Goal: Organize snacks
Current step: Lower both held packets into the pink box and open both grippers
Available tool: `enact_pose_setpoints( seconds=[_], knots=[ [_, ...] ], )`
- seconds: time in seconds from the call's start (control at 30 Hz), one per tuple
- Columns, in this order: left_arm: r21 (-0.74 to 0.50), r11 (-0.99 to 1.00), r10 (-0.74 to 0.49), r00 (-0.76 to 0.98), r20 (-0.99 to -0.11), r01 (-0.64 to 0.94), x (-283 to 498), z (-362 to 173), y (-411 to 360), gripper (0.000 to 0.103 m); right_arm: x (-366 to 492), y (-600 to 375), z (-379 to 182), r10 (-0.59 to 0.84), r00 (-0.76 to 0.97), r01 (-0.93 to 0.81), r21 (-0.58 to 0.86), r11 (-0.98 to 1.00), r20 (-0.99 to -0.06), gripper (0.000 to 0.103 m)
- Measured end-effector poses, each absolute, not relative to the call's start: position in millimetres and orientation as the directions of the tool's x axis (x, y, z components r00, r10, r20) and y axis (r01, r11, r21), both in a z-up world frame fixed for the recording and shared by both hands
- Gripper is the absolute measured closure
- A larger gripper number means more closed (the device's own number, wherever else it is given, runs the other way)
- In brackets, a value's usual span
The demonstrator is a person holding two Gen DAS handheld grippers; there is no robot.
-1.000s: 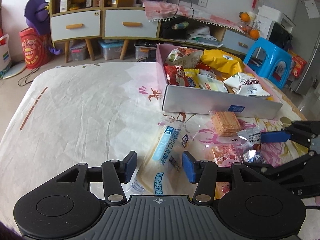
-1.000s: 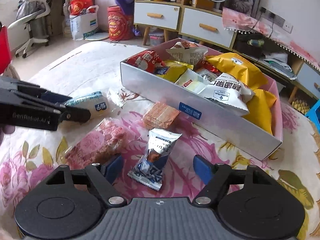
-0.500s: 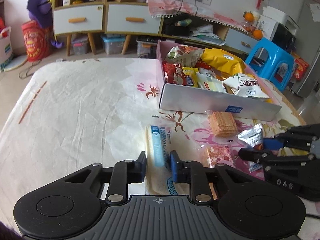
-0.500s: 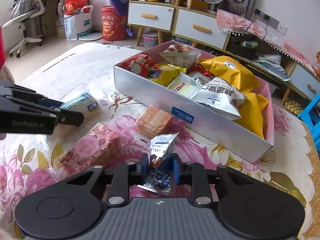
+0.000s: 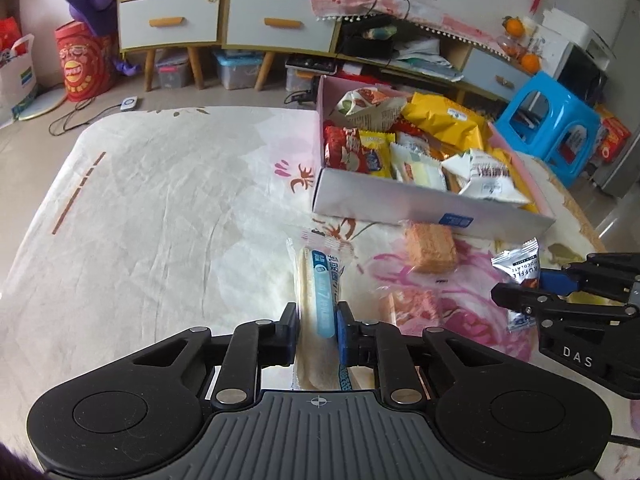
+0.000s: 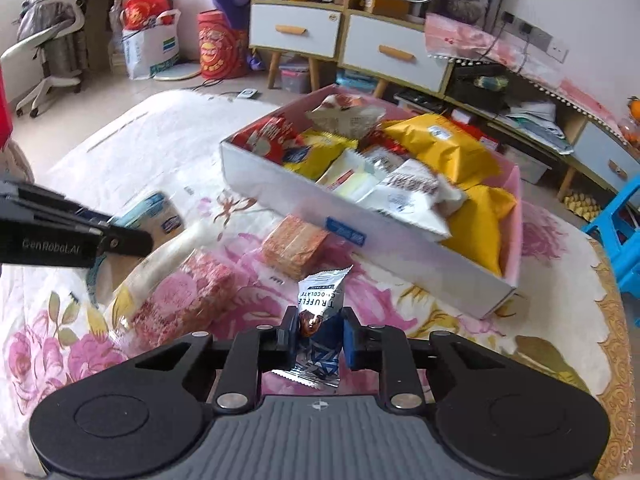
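Here, a long pale cream-filled bread in a clear wrapper with a blue stripe [image 5: 318, 292] is sitting pinched in the left gripper [image 5: 317, 330] above the floral bedspread [image 5: 160, 208], while the right gripper [image 6: 319, 336] is clamping a small silver-and-blue truffle packet [image 6: 320, 320] near the snack-filled white cardboard box [image 6: 360, 224].

Long packet [image 5: 318, 280]: near end hidden beneath the left gripper [image 5: 317, 330] body. Truffle packet [image 6: 320, 320]: lower edge likewise hidden. Box [image 6: 304, 196] contents blurred; labels unreadable.
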State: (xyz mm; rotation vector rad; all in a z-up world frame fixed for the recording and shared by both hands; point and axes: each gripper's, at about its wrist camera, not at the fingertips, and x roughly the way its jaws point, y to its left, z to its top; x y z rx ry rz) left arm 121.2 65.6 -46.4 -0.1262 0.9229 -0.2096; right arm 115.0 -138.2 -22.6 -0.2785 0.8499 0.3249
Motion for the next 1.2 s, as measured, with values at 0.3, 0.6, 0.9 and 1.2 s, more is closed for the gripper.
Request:
enact_pose_setpoints(
  seconds=[0.3,0.6,0.9,1.2],
  knots=[
    [-0.264,0.957,-0.278,0.644,-0.712,0.121,126.0,-5.6,55.9,0.087,127.8,-149.0,3.6,0.200,0.663,-0.322,-0.034,0.946,-0.722,0.091],
    [-0.312,0.944,-0.302,0.667,-0.681,0.109,136.6,12.1,43.7,0.087,148.9,-166.6,15.4,0.200,0.704,-0.214,0.065,0.975,-0.681,0.091],
    [-0.370,0.924,-0.332,0.688,-0.645,0.099,160.1,11.0,30.1,0.087,169.8,-189.9,14.8,0.284,0.690,-0.111,0.290,0.950,-0.665,0.091],
    [-0.406,0.910,-0.356,0.665,-0.656,0.087,196.5,-10.6,13.0,0.087,194.9,-202.3,17.1,0.322,0.692,-0.103,0.353,0.930,-0.646,0.091]
  ],
)
